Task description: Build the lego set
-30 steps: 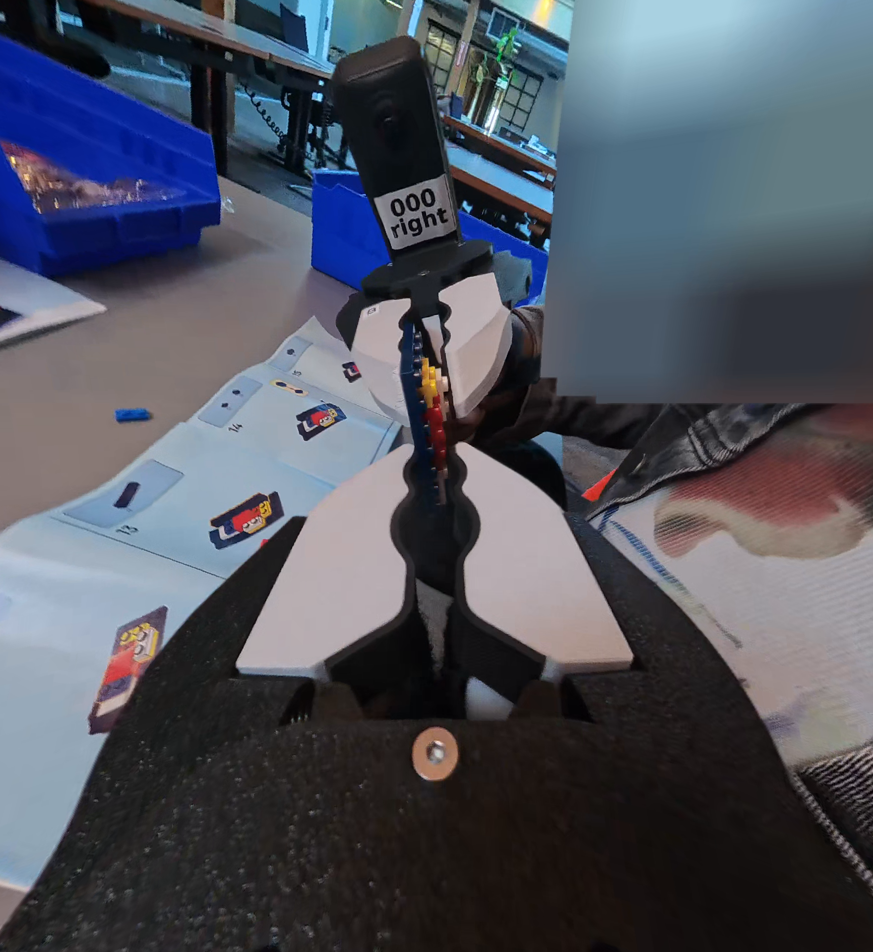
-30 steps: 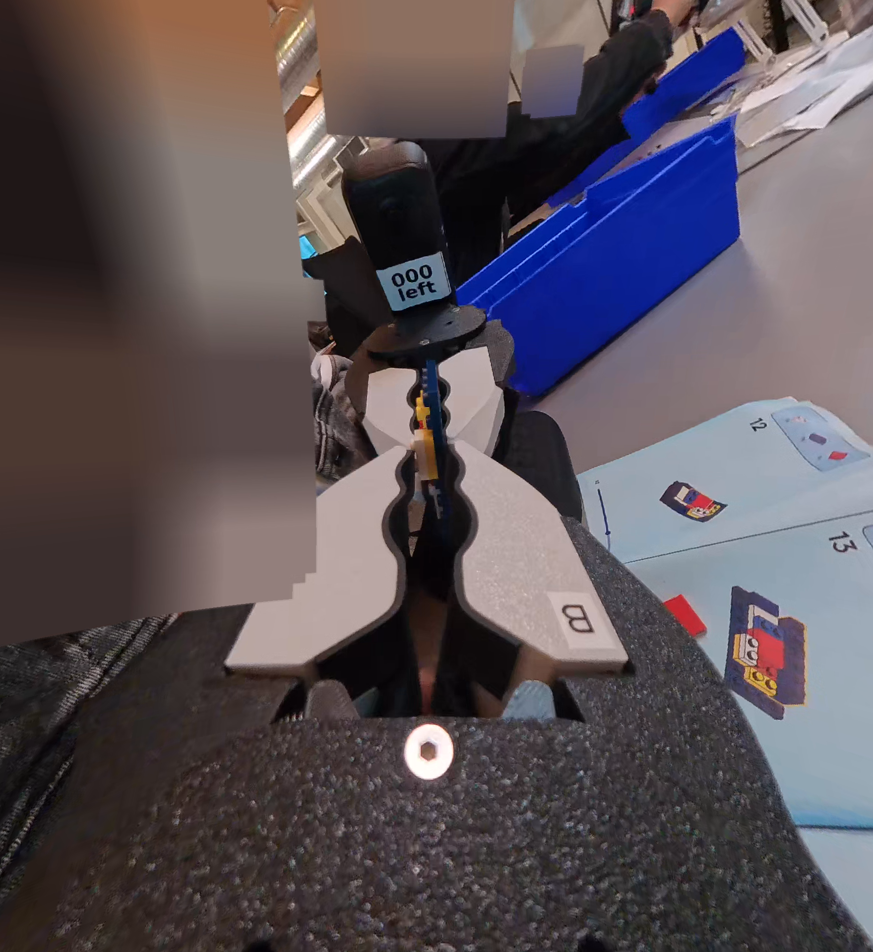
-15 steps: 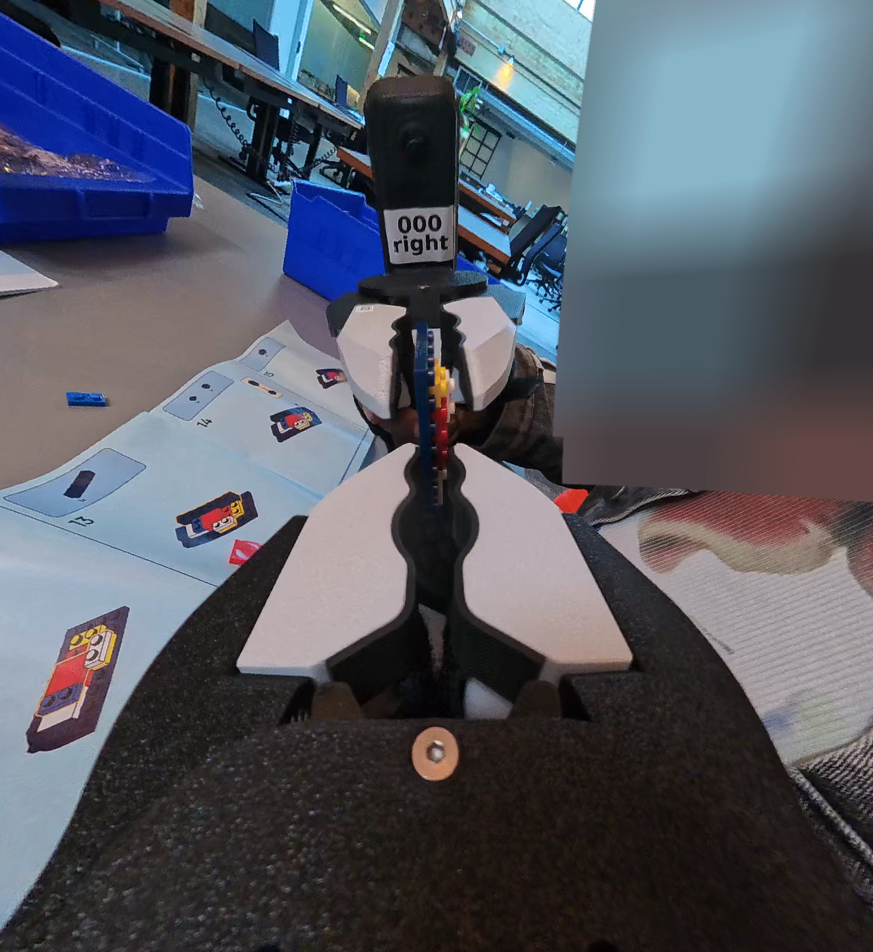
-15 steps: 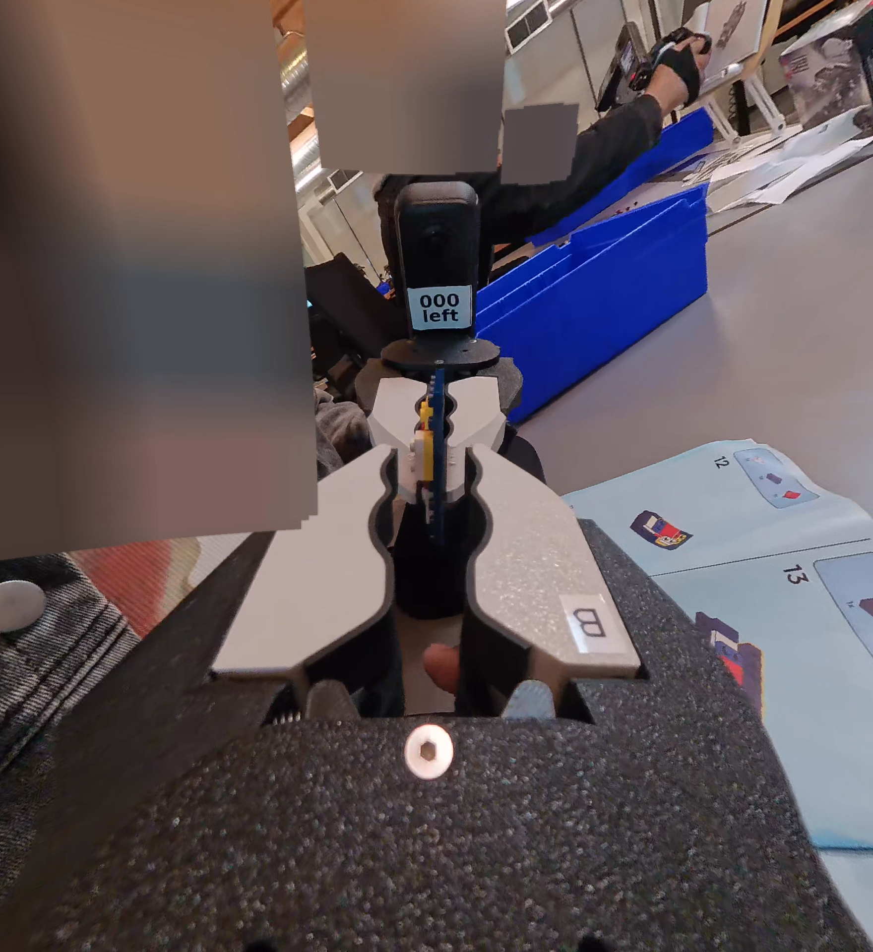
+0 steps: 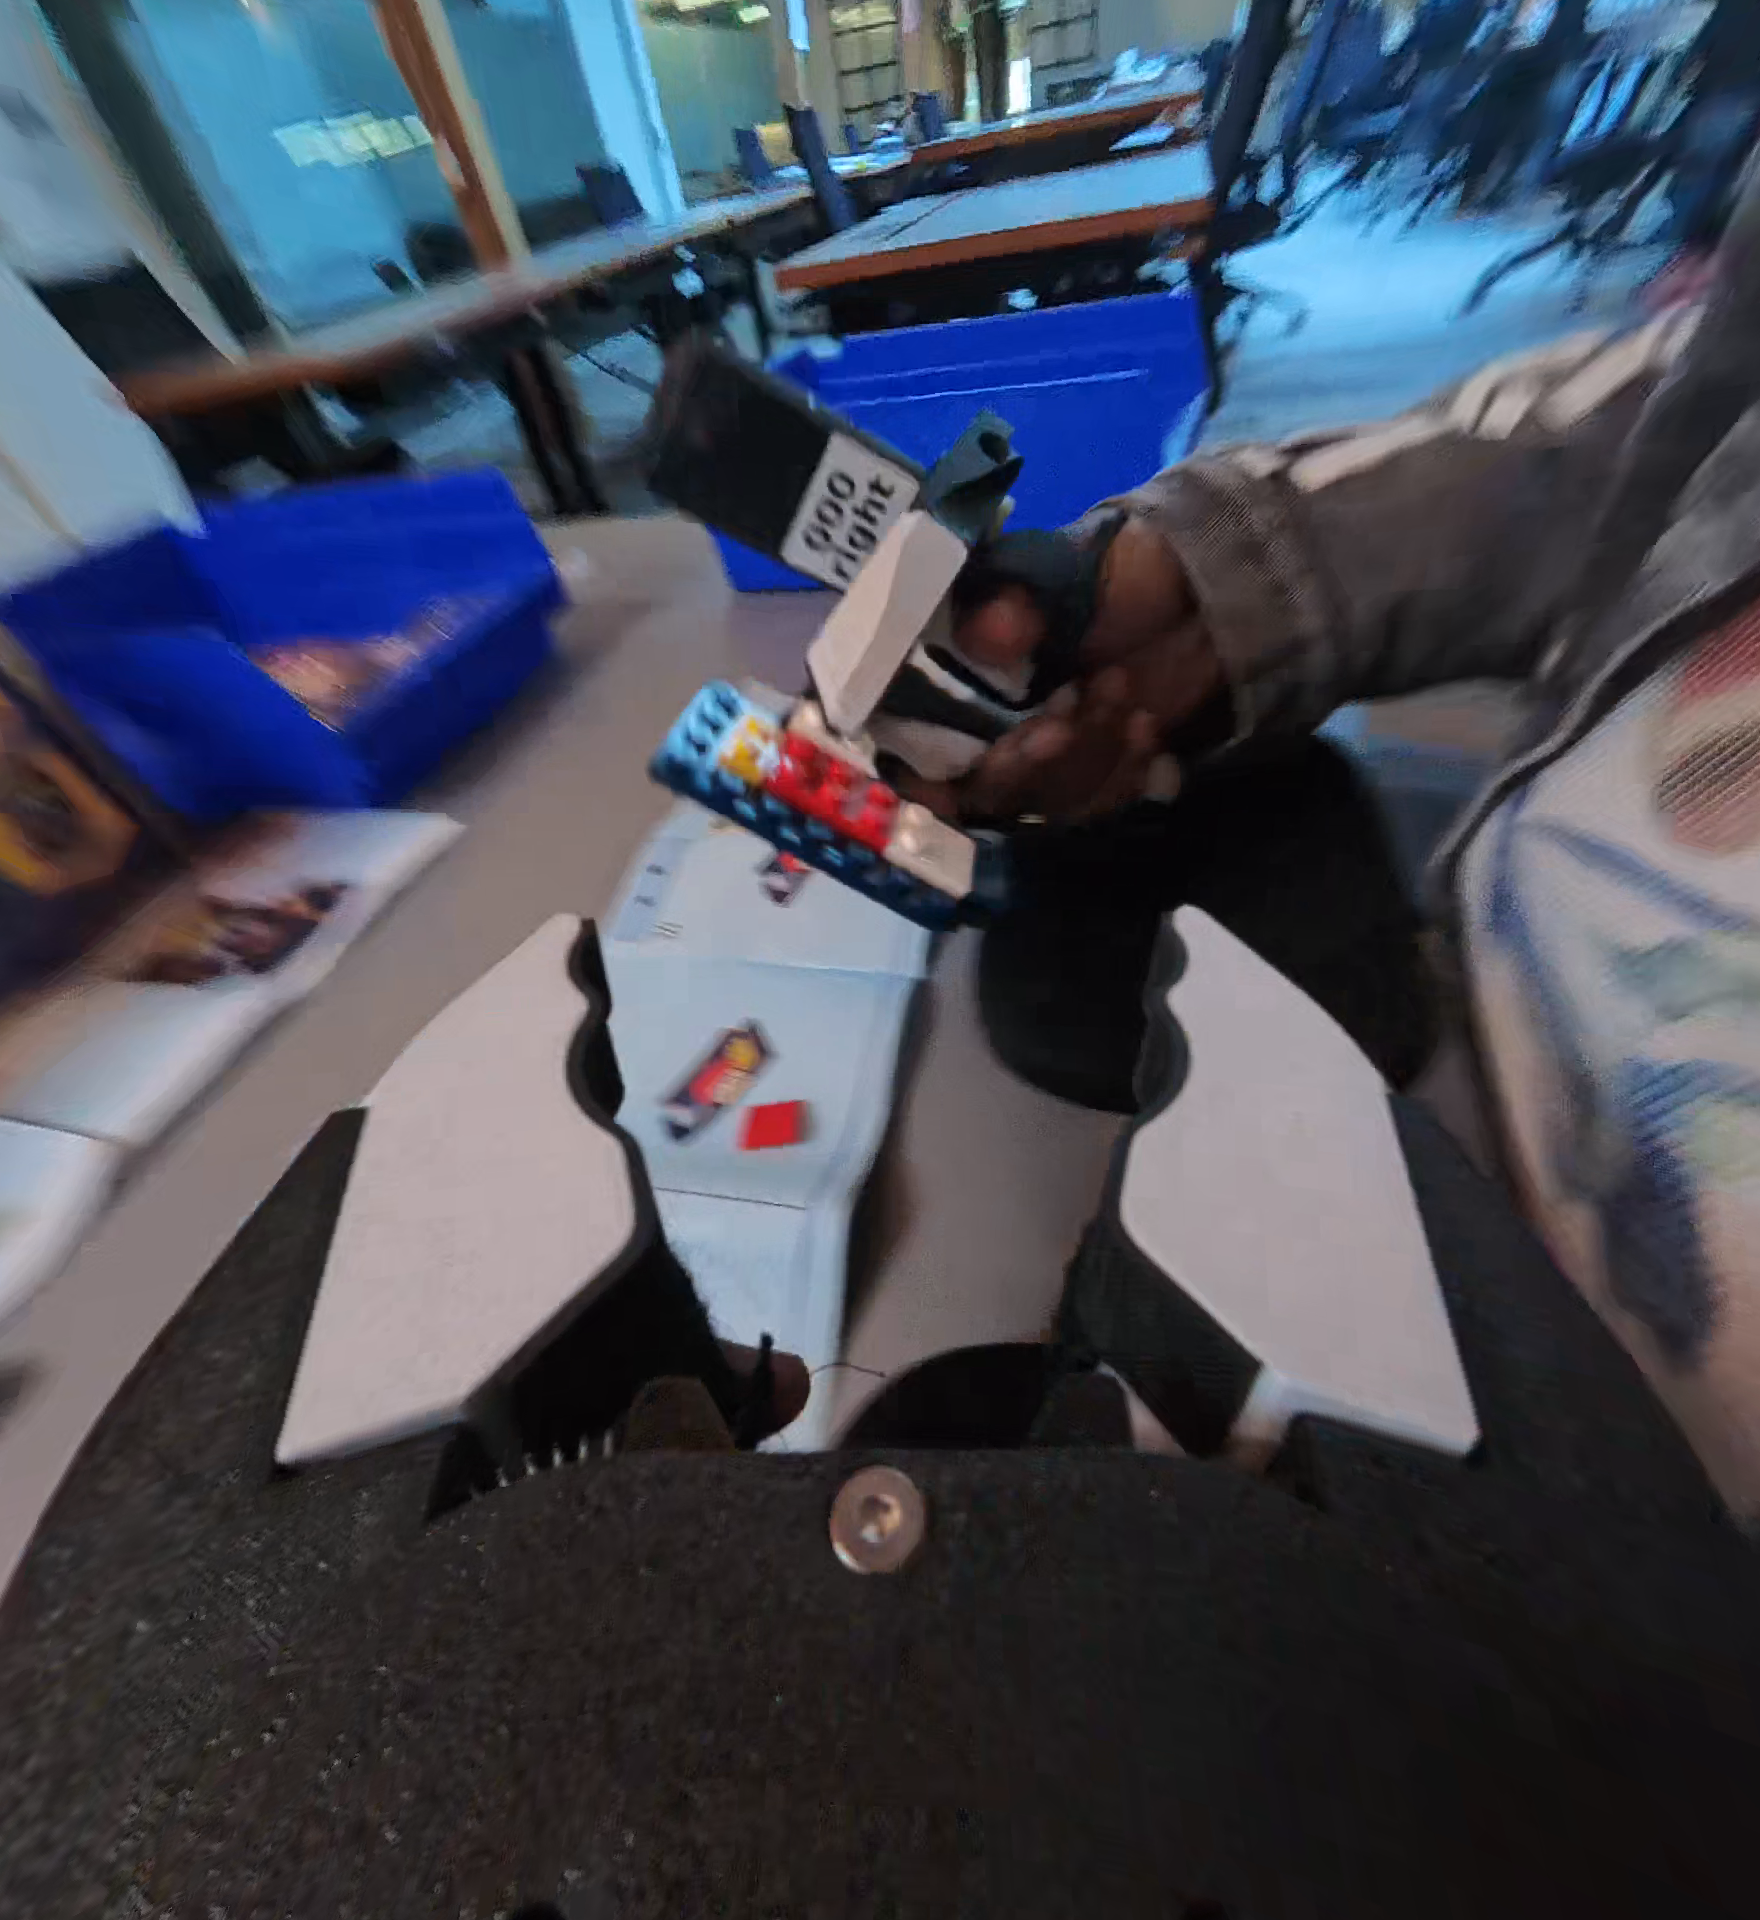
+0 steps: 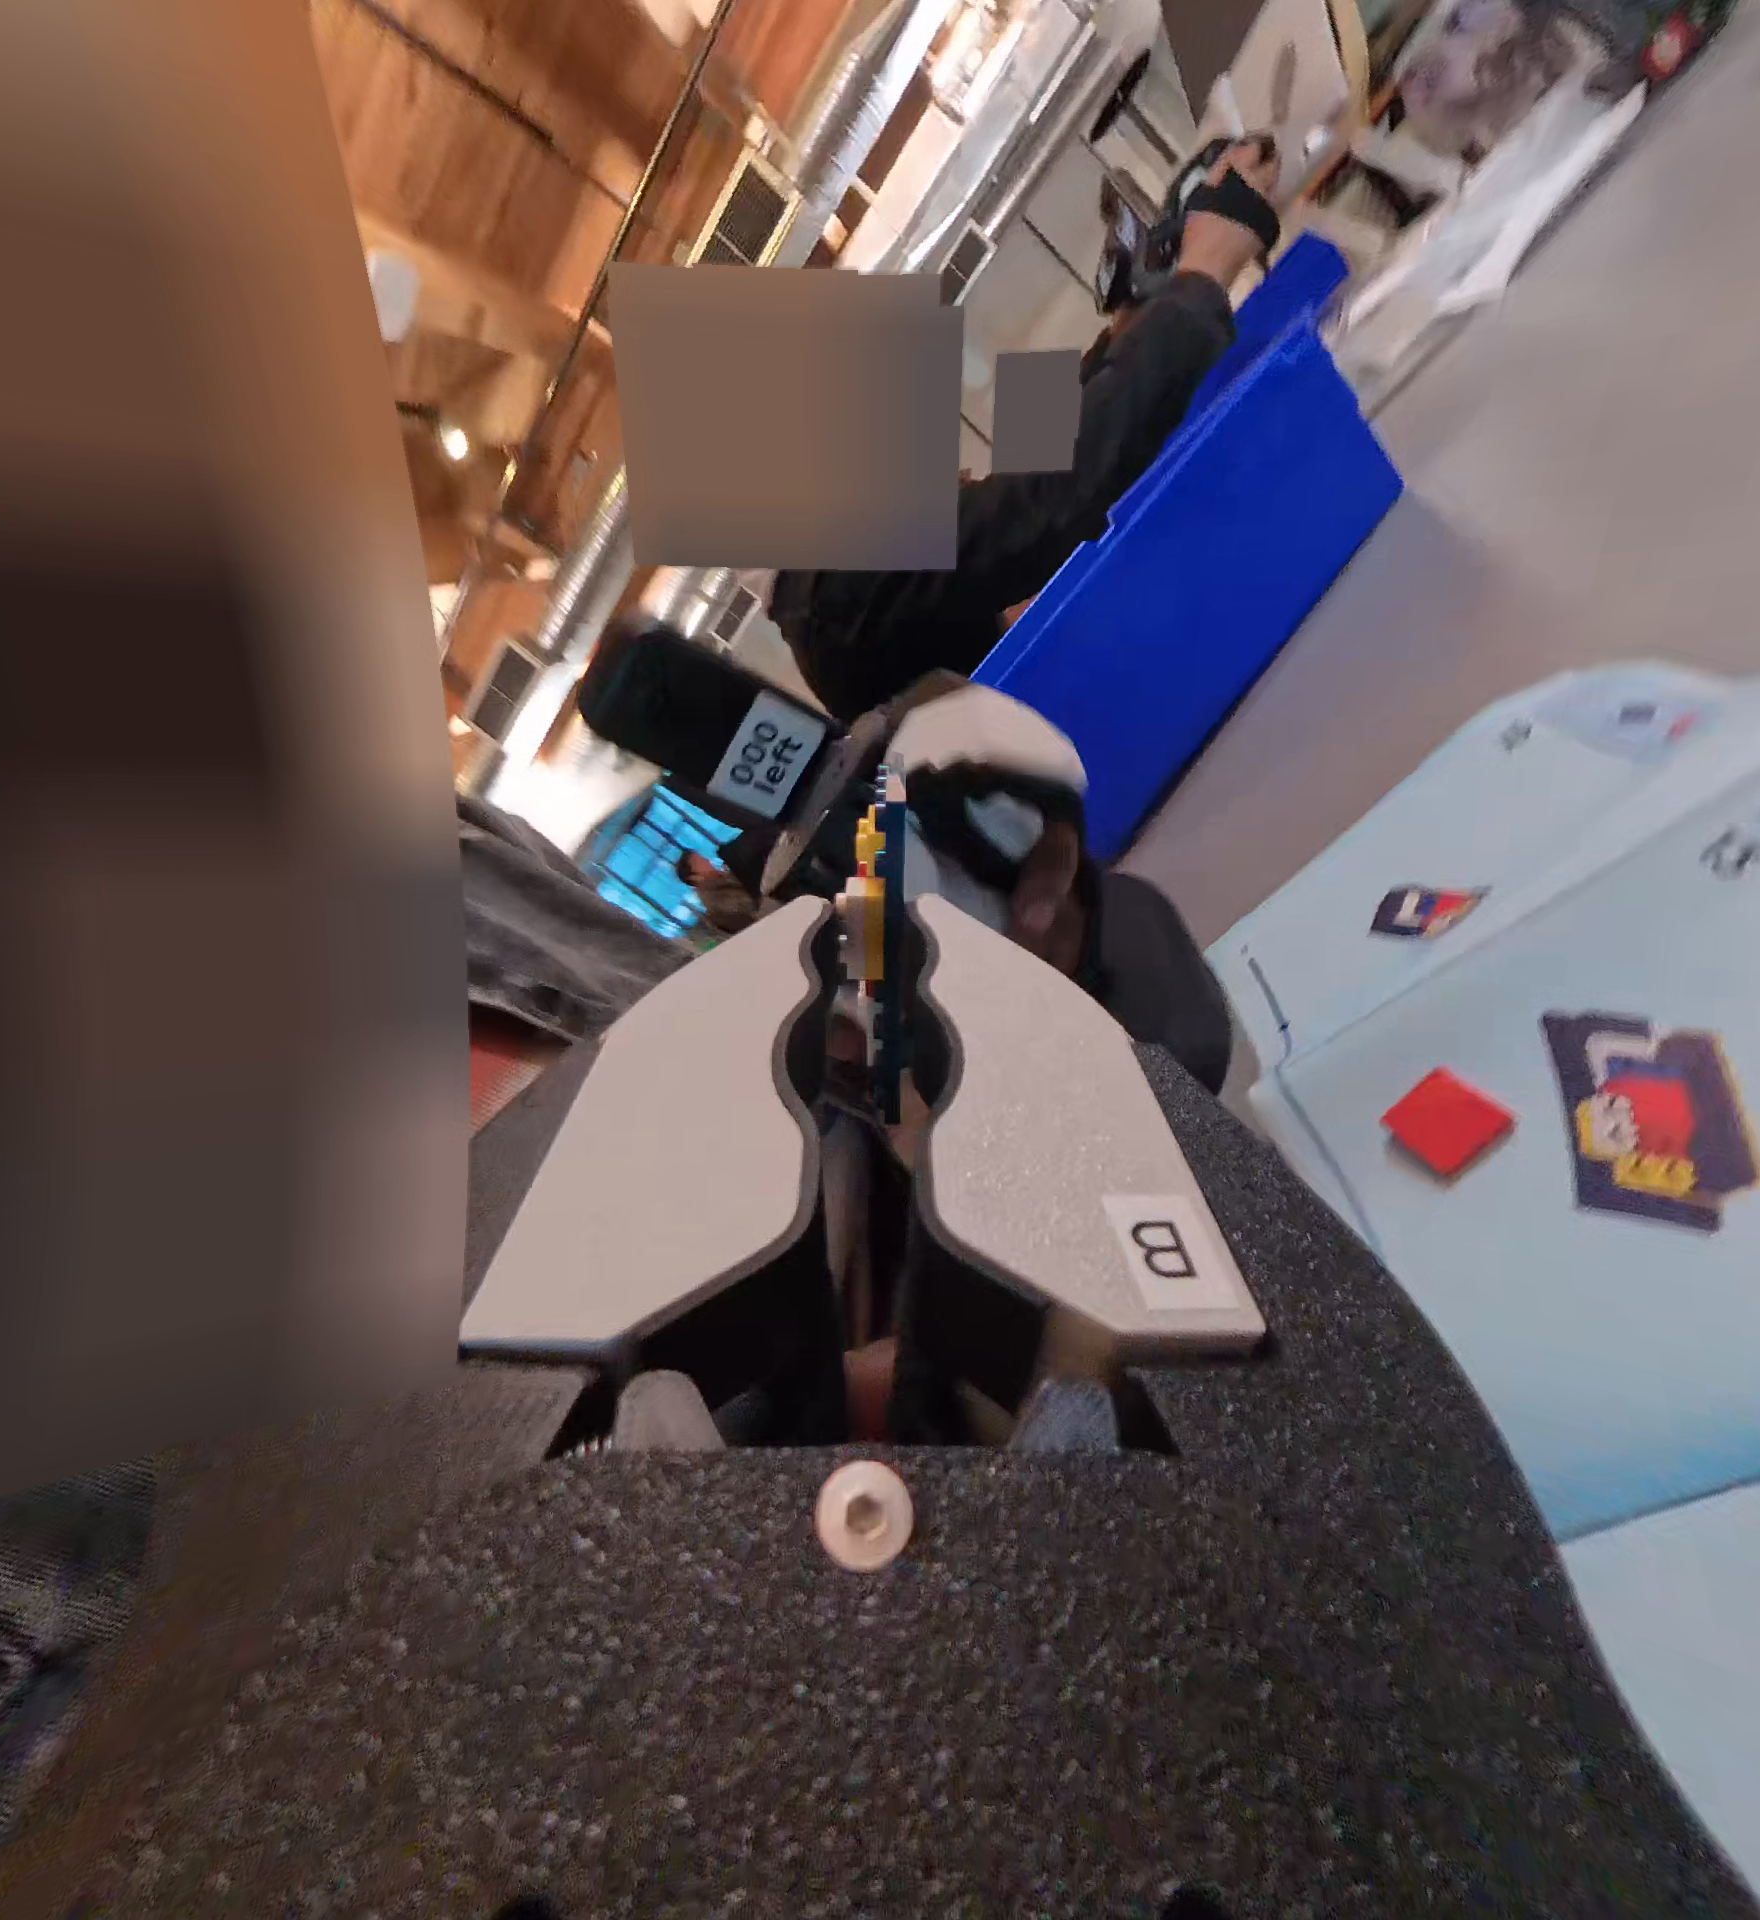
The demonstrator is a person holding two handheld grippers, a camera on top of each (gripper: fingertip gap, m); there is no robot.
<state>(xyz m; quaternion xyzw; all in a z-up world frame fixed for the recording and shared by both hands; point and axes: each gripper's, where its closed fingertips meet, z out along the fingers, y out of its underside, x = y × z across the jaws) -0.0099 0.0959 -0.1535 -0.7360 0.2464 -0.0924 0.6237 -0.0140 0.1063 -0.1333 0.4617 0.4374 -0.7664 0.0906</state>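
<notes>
Since a second ago left gripper point(image 5: 876, 997) has let go, fingers wide and bare; ahead and above, brick plate point(image 5: 824, 800) sits clamped in right gripper point(image 6: 871, 935), long axis slanting down-right; loose red tile point(image 5: 774, 1125) lies on instruction sheet point(image 5: 751, 977) below.

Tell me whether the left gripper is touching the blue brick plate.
Apart. In the left wrist view the left gripper is wide open, with only the instruction sheet showing between its fingers; the blue brick plate sits beyond them in the right gripper.
</notes>
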